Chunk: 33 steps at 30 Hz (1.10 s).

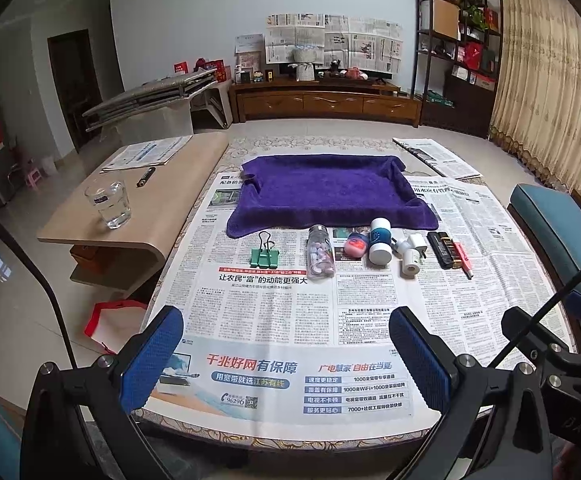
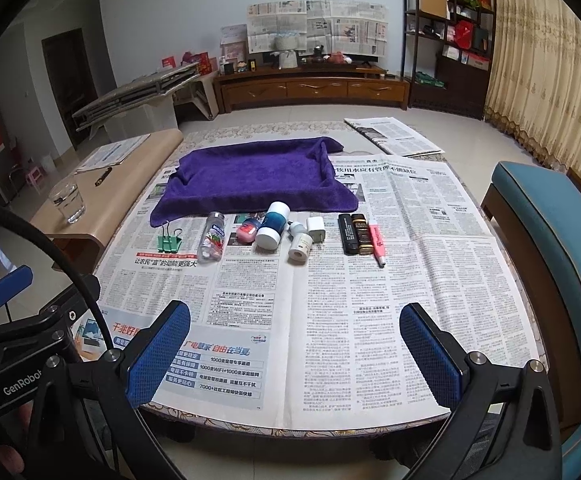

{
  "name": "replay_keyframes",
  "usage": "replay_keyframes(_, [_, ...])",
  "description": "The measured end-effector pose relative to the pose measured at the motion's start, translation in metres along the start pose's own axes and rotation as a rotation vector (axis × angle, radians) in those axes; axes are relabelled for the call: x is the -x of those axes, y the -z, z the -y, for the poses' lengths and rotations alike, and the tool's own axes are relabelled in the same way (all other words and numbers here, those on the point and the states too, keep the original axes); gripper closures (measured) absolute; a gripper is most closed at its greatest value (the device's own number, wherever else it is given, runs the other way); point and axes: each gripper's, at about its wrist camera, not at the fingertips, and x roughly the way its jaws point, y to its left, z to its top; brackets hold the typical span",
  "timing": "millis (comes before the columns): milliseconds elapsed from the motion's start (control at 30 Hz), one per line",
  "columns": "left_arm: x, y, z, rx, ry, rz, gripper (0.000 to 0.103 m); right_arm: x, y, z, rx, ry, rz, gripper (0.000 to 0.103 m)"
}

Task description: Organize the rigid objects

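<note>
Both tongs, left gripper [image 1: 286, 354] and right gripper [image 2: 296, 354], are held wide and empty. The little things [image 1: 370, 250] are lined up just before the purple towel [image 1: 330, 194], likely so each can be picked easily.

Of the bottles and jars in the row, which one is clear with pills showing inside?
The clear bottle, lying on its side just right of the green binder clip. The blue-and-white bottle beside it is opaque.

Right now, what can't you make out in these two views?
- Purple towel: raised edges suggest a tray beneath; fully covered, both views.
- Black bars: label print too small, both views.
- Clear bottle: contents too small to identify.
- Blue chair: cut off by right edge.
</note>
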Motion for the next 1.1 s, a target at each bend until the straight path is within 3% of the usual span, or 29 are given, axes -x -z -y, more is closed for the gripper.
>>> replay_keyframes(1100, [0.005, 0.001, 0.004, -0.002, 0.006, 0.004, 0.000, 0.009, -0.002, 0.011, -0.014, 0.008, 0.004, 0.000])
